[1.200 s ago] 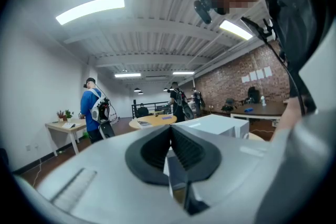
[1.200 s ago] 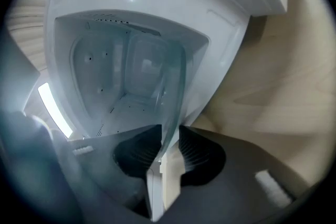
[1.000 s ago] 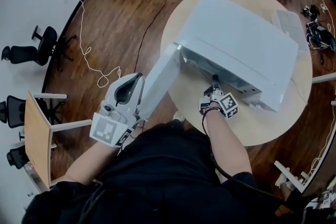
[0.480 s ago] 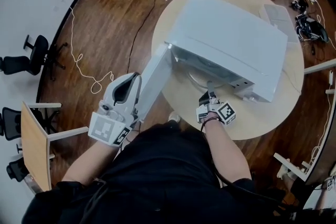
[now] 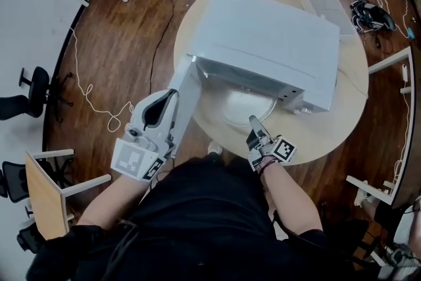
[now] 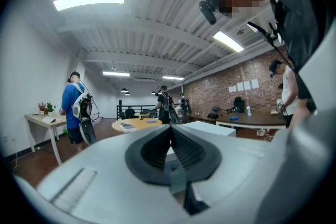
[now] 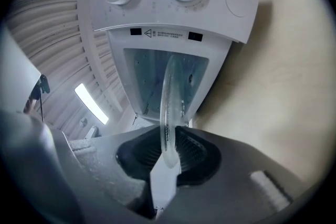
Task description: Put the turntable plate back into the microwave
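Head view: your right tool [image 5: 254, 123] holds the turntable plate [image 5: 245, 106] just outside the microwave [image 5: 270, 36] mouth. Your left tool [image 5: 171, 99] is beside the open door [image 5: 191, 85], possibly touching it.

Left gripper view: jaws pressed together, empty.

Right gripper view: jaws opening, still pinching the plate's rim, with the cavity dead ahead.

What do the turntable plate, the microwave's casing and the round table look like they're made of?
Turntable plate: most likely clear glass; the oven cavity shows through it, and its rounded rim is glossy.
Microwave casing: white and matte, either painted sheet metal or plastic; the look leaves it open.
Round table: pale wood or wood-look laminate with a smooth, even surface.
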Available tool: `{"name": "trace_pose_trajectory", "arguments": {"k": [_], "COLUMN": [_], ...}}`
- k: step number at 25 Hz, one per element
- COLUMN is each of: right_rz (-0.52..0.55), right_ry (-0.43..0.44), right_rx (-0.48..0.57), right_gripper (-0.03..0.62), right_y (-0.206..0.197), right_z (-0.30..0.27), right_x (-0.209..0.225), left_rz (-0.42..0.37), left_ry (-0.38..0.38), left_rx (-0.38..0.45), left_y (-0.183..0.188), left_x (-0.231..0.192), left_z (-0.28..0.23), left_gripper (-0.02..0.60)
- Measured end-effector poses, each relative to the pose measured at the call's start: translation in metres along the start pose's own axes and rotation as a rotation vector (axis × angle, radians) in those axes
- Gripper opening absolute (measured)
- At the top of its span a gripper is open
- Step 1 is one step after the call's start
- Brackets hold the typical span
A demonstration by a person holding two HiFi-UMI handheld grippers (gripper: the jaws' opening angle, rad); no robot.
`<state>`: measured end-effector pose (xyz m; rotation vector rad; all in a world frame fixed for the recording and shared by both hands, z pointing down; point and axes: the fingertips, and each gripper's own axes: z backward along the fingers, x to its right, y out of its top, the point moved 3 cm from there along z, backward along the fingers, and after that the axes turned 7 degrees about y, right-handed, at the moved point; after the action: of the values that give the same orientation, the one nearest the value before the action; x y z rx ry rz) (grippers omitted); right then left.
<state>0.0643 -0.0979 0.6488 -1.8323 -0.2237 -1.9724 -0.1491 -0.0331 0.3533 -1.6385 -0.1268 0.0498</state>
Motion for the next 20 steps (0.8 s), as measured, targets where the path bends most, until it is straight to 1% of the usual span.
{"name": "trace_pose_trajectory", "arguments": {"k": [5, 8, 13, 17, 20], "right_rz": [-0.002, -0.024, -0.061, -0.048, -0.044], "right_ry": [0.025, 0.045, 0.077, 0.056, 0.036], "right_rx": [-0.08, -0.106, -0.094, -0.082, -0.054], "right_gripper": [0.066, 0.067, 0.069, 0.069, 0.071], "right_y": [-0.017, -0.026, -0.039, -0.047, -0.051], "right_z": [0.03, 0.051, 0.086, 0.119, 0.143], "right_x": [-0.005, -0.008, -0.015, -0.014, -0.013], "left_rz": [0.005, 0.008, 0.013, 0.017, 0.024], "left_ry": [-0.043, -0.077, -0.127, -0.16, -0.192], "left_rx": [0.003, 0.006, 0.008, 0.008, 0.006], "left_y": [-0.001, -0.002, -0.001, -0.002, -0.004], "left_x": [0.006, 0.012, 0.022, 0.029, 0.036], "left_z": [-0.009, -0.015, -0.024, -0.029, -0.035], "left_gripper": [0.003, 0.003, 0.003, 0.003, 0.003]}}
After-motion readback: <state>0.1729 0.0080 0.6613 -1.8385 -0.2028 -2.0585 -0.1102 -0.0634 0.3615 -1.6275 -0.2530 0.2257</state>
